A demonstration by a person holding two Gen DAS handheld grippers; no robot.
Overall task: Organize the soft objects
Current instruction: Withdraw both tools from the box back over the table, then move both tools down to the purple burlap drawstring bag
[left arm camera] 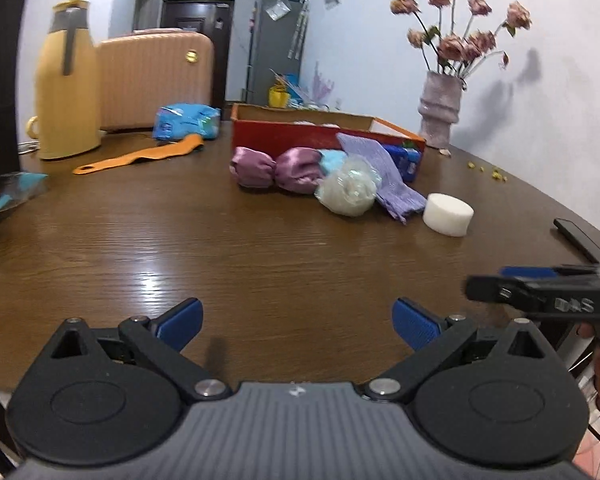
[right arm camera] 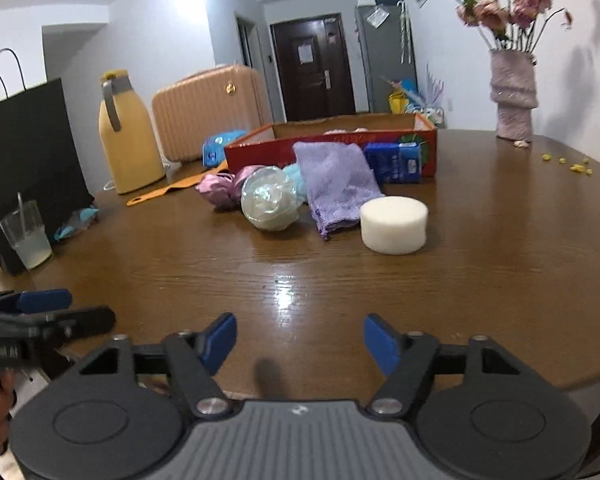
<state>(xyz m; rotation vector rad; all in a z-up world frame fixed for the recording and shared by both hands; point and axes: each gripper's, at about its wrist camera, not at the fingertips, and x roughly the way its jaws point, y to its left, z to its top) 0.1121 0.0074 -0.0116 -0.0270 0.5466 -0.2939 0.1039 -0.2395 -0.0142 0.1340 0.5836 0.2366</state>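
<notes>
Wooden counter (right arm camera: 480,248): white sponge (right arm camera: 393,224), purple cloth (right arm camera: 336,184), clear-wrapped ball (right arm camera: 269,199) & pink satin bundle (left arm camera: 278,168) lie in front of red box (right arm camera: 260,152). Left gripper (left arm camera: 298,326) jaws wide, empty; right gripper (right arm camera: 300,346) jaws apart, empty, near edge.

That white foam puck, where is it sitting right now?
The white foam puck sits on the wooden table, right of centre in both views, just right of the purple cloth and in front of the red box.
</notes>
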